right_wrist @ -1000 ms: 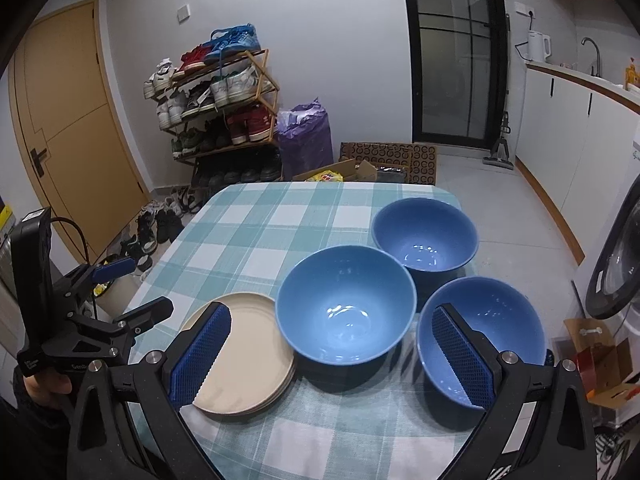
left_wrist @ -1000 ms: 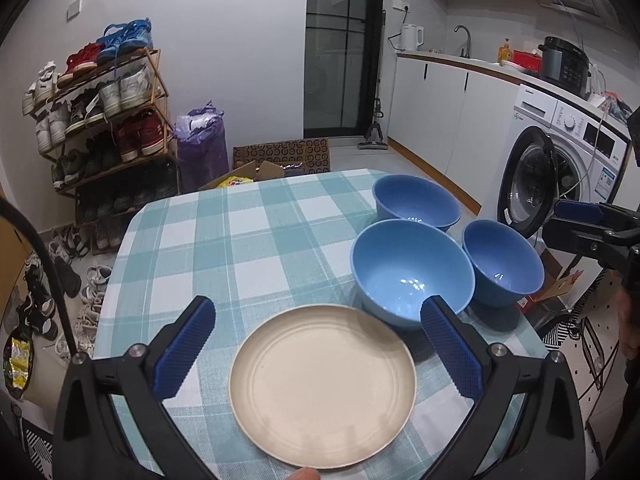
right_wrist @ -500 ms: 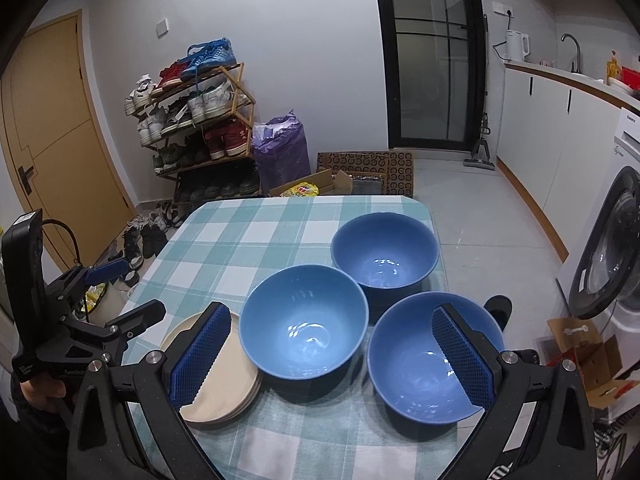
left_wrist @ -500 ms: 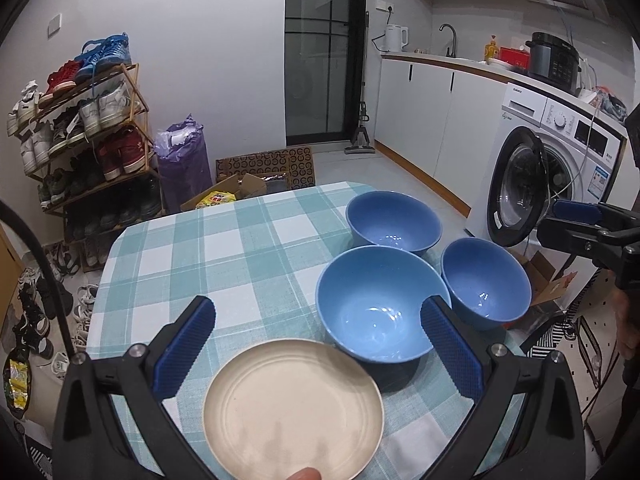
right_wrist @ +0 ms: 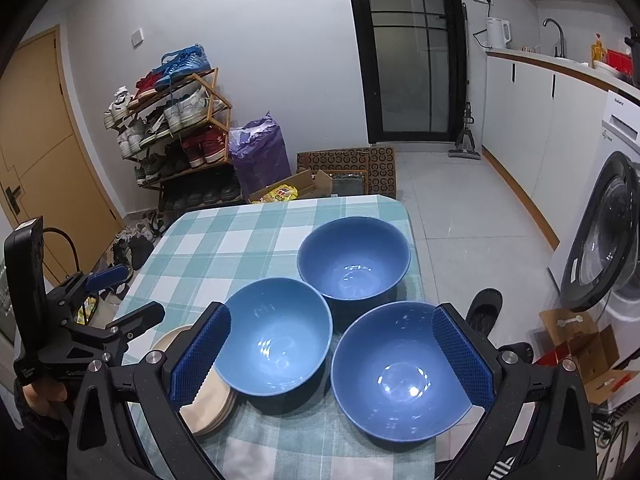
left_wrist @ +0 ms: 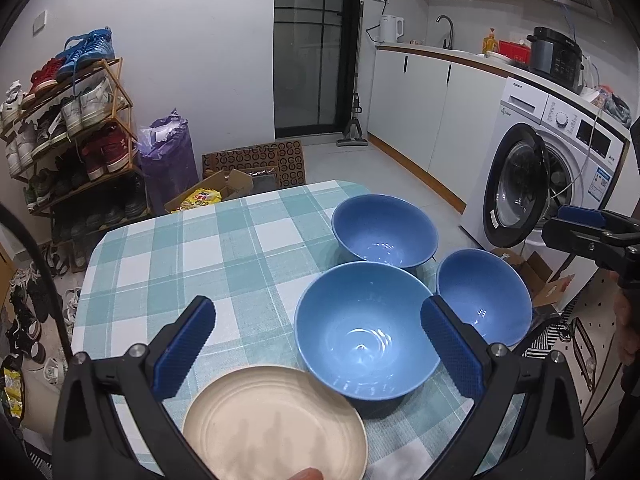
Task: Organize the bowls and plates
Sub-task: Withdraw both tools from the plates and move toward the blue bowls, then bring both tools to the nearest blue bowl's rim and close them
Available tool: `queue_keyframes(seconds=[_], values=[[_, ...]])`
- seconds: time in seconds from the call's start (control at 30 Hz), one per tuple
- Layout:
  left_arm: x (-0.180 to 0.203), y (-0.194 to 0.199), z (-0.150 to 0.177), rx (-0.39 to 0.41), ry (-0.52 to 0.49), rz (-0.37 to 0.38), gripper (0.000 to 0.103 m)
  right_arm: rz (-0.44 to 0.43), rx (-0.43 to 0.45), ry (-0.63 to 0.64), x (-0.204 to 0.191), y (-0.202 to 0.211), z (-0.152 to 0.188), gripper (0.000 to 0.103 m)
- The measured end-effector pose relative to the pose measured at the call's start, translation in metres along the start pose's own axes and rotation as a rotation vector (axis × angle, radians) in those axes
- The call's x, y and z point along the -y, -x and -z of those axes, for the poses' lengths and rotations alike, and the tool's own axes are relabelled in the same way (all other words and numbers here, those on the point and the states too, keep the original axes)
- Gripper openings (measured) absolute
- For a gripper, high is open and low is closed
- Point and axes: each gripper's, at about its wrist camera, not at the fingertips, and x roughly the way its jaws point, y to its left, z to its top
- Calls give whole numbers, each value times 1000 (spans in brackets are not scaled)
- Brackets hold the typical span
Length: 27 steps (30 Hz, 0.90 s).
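Since both grippers, left [left_wrist: 318,346] & right [right_wrist: 328,354], have pulled back w/ jaws wide and empty, plates [left_wrist: 276,420] sit stacked beside three loose bowls [right_wrist: 276,336], prob. nesting next.

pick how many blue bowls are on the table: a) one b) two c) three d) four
c, three: the far bowl, the middle bowl beside the plates, and the near bowl in front of the right tool all sit apart on the table.
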Motion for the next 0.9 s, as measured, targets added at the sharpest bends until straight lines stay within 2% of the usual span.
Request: queue_keyframes(seconds=[0.9], values=[[15,-79,-43,-96,-22,58,103,25,-87,-116,38,-73,-26,102]])
